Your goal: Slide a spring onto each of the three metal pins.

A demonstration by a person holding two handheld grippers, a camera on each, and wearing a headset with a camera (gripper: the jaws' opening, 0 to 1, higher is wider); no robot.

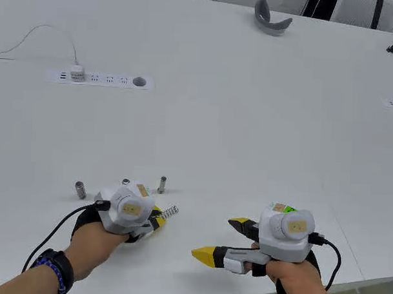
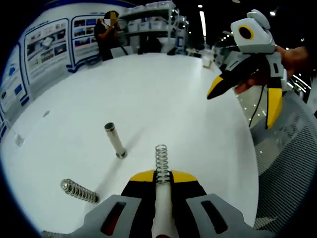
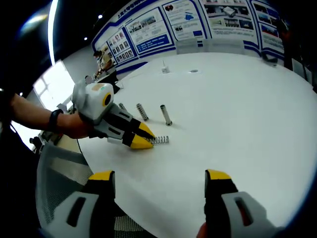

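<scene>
On the white workbench (image 1: 248, 136) the right gripper (image 1: 220, 238) holds its jaws apart, empty. The left gripper (image 2: 157, 176) clamps one end of a spring (image 2: 161, 157) near the bare metal pin (image 2: 115, 140); the free end may sag and miss the pin top

Opposed gripper views (bare pin (image 2: 115, 140) shared)

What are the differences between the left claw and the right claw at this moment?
The left claw is shut on a spring; the right claw is open and holds nothing. The left claw is close to the bare pin; the right claw is farther from it. Both have yellow tips and grey bodies.
</scene>
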